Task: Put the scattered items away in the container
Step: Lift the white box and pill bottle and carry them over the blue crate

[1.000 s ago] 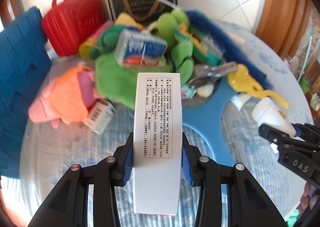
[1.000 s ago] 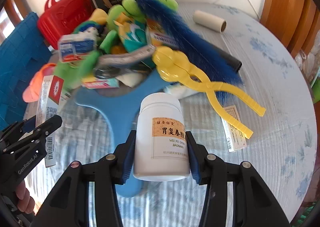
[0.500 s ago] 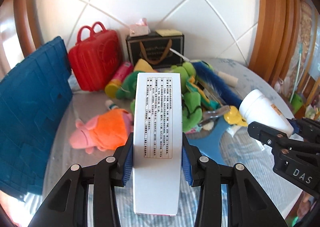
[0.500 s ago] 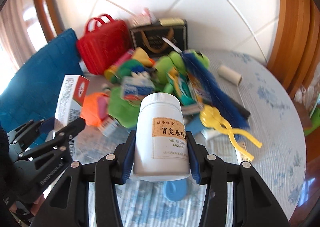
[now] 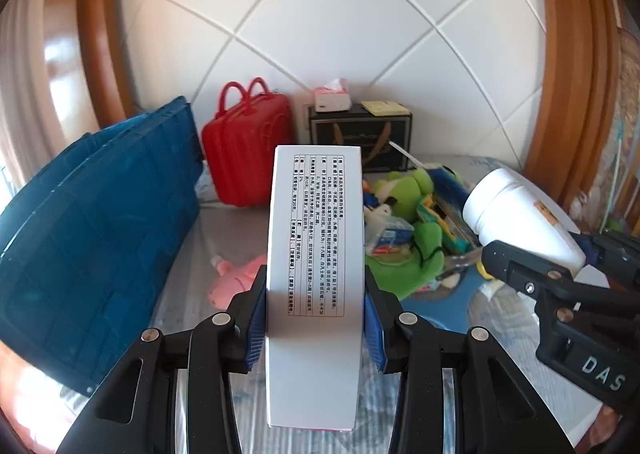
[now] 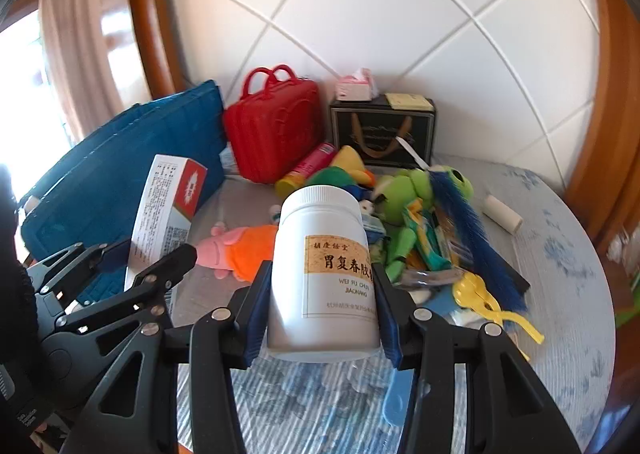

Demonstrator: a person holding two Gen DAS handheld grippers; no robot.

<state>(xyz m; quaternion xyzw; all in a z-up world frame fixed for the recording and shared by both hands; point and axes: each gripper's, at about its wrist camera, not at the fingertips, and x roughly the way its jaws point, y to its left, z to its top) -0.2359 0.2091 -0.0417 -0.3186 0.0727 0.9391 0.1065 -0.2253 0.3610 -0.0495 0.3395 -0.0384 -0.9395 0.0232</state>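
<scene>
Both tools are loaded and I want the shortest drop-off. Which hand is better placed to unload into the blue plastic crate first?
Left, probably. The left tool grips the white printed carton right beside the blue plastic crate; the right tool, holding the white pill bottle, sits farther from it.

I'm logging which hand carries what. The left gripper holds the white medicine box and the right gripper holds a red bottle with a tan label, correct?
Nearly. The right gripper holds a white bottle with a tan label, not a red one; the right wrist view shows it clamped between the fingers. The left gripper does hold the white medicine box.
</scene>
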